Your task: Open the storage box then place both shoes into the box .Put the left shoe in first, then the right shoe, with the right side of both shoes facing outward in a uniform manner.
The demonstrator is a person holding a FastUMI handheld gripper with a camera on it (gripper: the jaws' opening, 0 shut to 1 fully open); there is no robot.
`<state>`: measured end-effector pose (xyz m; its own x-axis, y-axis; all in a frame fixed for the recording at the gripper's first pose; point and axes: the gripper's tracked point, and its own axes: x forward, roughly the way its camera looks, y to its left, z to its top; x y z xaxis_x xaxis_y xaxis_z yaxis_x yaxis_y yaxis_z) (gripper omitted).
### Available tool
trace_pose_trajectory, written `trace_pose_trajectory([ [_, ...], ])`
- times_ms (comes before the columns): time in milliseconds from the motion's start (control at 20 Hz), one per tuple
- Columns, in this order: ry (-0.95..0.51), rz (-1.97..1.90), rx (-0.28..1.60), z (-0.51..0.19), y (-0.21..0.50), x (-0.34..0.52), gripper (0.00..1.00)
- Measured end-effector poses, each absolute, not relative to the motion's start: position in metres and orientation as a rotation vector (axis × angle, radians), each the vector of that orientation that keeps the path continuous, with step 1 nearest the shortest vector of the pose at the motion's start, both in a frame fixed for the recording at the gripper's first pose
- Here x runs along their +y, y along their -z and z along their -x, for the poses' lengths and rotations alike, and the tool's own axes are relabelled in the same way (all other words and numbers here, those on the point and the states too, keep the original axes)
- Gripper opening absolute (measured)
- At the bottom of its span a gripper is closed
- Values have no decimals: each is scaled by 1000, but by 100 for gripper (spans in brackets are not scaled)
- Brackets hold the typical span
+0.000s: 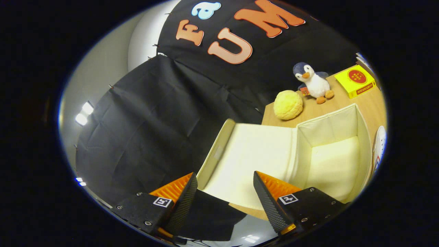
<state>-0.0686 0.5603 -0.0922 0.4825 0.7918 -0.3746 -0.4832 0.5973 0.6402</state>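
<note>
Looking along the fingers, I see my gripper point(224, 192) spread wide with nothing between the jaws; the gap frames the lower edge of the storage box's lid point(247, 161), which is swung back and lying flat. The storage box point(334, 127) itself sits just ahead and off to the right of the right finger, its cream fabric interior bare, so I judge the opening step done and no shoe loaded yet.

What matters for my next move is where the shoes are. I can make out one white shoe point(379, 147) as a thin sliver just beyond the far right wall of the box, on the wooden table point(370, 103). It appears to run lengthwise alongside that wall, but so little shows that I cannot tell whether it is the left or the right shoe, nor which way its toe points.

So the shoe lies well to the right of my fingers, with the whole box between us. I judge I must swing right, over or around the box, to reach it.

Beyond the box stand a yellow round plush point(288, 104), a penguin toy point(313, 82) and a yellow carton point(355, 80), all apart from my path.
</note>
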Motion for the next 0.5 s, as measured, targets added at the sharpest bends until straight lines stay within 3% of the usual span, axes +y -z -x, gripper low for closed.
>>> trace_pose_trajectory([
  [500,-481,-398,553,16,103,426,98],
])
